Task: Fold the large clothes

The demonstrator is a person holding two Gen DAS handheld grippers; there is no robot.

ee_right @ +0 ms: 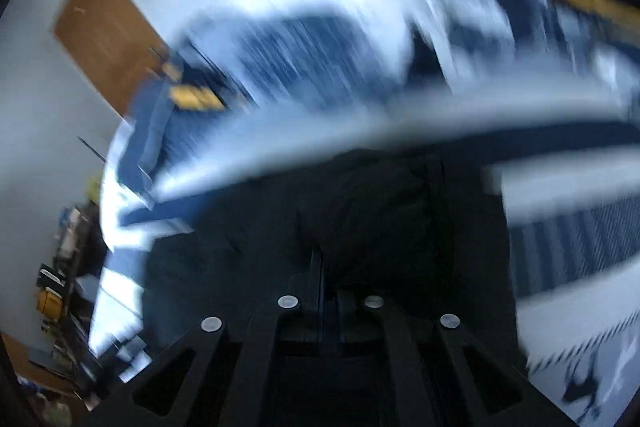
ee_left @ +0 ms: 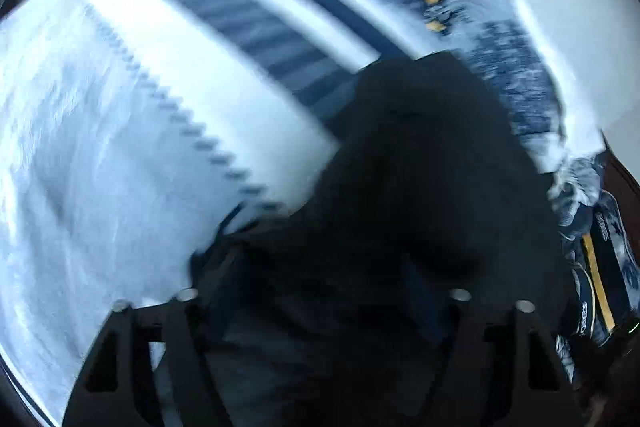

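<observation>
A large white garment [ee_left: 100, 131] with navy striped bands and a yellow patch fills the left wrist view, blurred by motion. The same garment [ee_right: 304, 67] hangs across the right wrist view, also blurred. A dark fold of cloth [ee_left: 400, 187] covers my left gripper [ee_left: 324, 267]; its linkage stands wide, and the fingertips are hidden. My right gripper [ee_right: 330, 267] has its jaws close together, with dark cloth [ee_right: 380, 211] bunched between and over them.
A brown wooden door [ee_right: 104, 35] and pale wall [ee_right: 36, 115] are at the left of the right wrist view. Cluttered shelves or items [ee_right: 56, 287] sit at the lower left. A pale wall [ee_left: 580, 7] shows behind the garment in the left wrist view.
</observation>
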